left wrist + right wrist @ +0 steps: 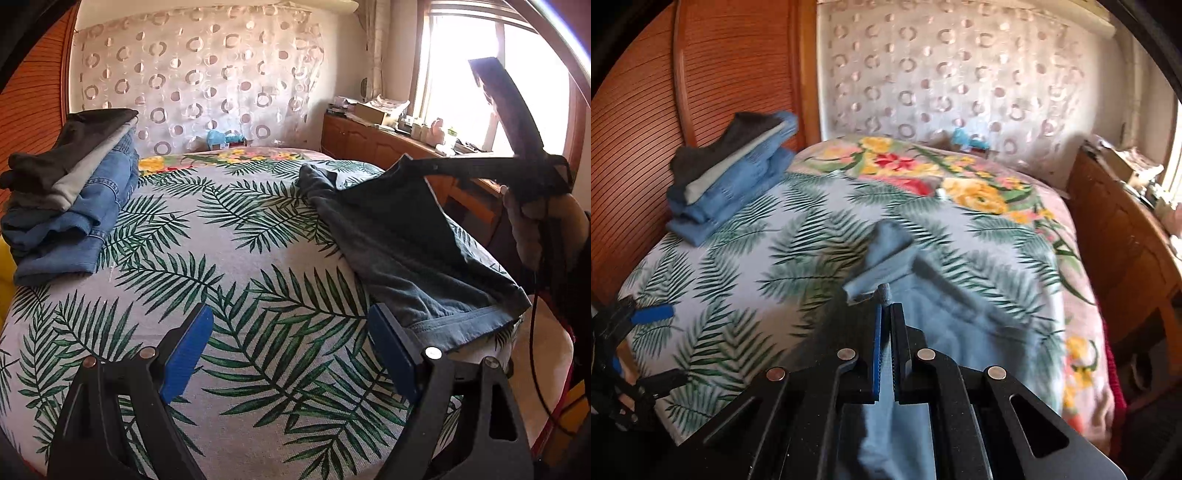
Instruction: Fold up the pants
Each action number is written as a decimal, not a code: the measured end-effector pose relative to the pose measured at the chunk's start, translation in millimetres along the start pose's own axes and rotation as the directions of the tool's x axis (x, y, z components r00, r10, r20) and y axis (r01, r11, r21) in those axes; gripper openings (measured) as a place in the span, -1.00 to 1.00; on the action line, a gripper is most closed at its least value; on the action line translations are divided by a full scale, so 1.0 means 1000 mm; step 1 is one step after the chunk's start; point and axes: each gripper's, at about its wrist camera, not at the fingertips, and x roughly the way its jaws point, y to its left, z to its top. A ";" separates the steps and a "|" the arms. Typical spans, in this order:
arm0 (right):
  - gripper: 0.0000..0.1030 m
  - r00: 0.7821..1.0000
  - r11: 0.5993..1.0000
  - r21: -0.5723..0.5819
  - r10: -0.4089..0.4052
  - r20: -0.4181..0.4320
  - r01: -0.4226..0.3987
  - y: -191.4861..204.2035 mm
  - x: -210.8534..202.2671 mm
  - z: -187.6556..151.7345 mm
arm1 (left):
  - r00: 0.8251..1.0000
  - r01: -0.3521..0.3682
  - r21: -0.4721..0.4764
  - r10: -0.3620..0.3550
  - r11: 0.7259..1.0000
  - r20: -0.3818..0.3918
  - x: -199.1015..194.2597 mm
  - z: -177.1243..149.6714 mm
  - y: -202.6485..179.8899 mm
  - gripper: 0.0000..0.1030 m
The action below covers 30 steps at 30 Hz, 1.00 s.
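Grey-blue pants (402,236) lie along the right side of the bed, one hemmed leg end near my left gripper's right finger. My right gripper (885,314) is shut on an edge of the pants (953,332) and lifts it off the bed; it also shows in the left wrist view (424,167). My left gripper (291,332) is open and empty, low over the palm-leaf sheet, just left of the hem. It appears at the left edge of the right wrist view (653,313).
A stack of folded jeans and dark clothes (70,192) sits at the bed's far left, also in the right wrist view (727,177). A palm-leaf sheet (221,258) covers the bed. A wooden cabinet (373,144) with clutter stands on the right under the window.
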 end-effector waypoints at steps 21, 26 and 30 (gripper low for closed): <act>-0.92 0.993 0.991 0.063 -0.121 -0.008 0.121 -0.042 0.021 0.009 | 1.000 0.013 0.010 -0.013 1.000 -0.010 0.003 -0.001 -0.006 0.68; -0.92 0.988 0.983 0.104 -0.150 -0.040 0.153 -0.061 0.036 0.003 | 0.999 0.030 0.031 -0.029 0.999 -0.016 0.006 -0.001 -0.012 0.68; -0.92 0.987 0.979 0.130 -0.151 -0.060 0.158 -0.068 0.044 0.001 | 0.999 0.033 0.033 -0.032 0.999 -0.027 0.008 -0.003 -0.014 0.68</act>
